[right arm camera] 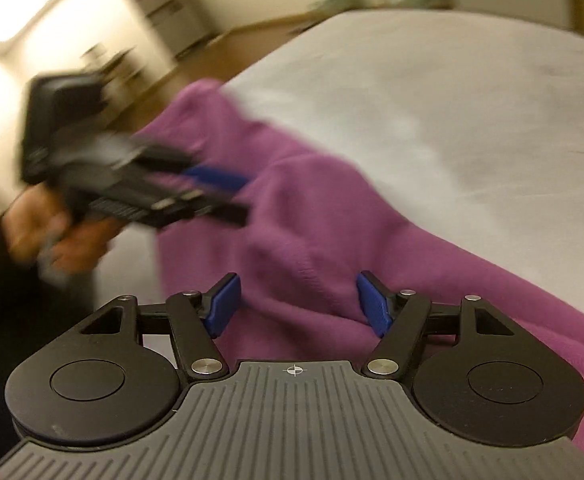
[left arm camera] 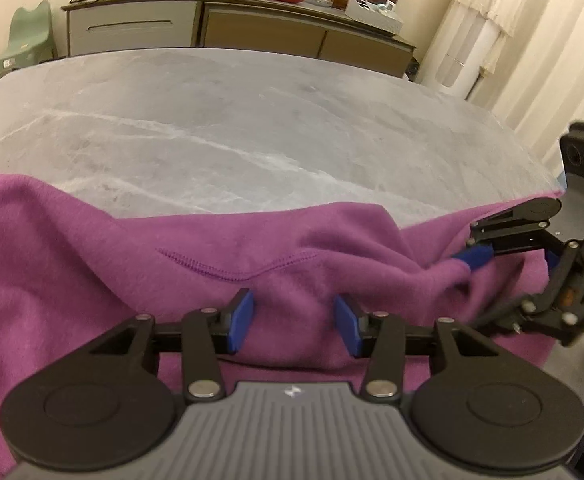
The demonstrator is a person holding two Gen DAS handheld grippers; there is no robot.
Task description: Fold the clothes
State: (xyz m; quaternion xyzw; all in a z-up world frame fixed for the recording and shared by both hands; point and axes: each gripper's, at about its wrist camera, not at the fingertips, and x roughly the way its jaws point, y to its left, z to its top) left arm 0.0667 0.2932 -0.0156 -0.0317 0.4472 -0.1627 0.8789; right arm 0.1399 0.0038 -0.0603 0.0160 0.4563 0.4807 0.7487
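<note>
Now both grippers over purple sweatshirt [left arm camera: 196,248] bunched along near edge of tabletop [left arm camera: 252,120]. Left gripper [left arm camera: 295,320] jaws open; right gripper [right arm camera: 297,306] jaws open, nothing gripped. Best: pinch single hem layer, keep cloth taut.

No words, brand names or numbers can be read in either view. The only marks are a small white emblem on the left gripper's [left arm camera: 295,322] grey ribbed housing and a white crosshair sign on the right gripper's [right arm camera: 299,305] housing.
</note>
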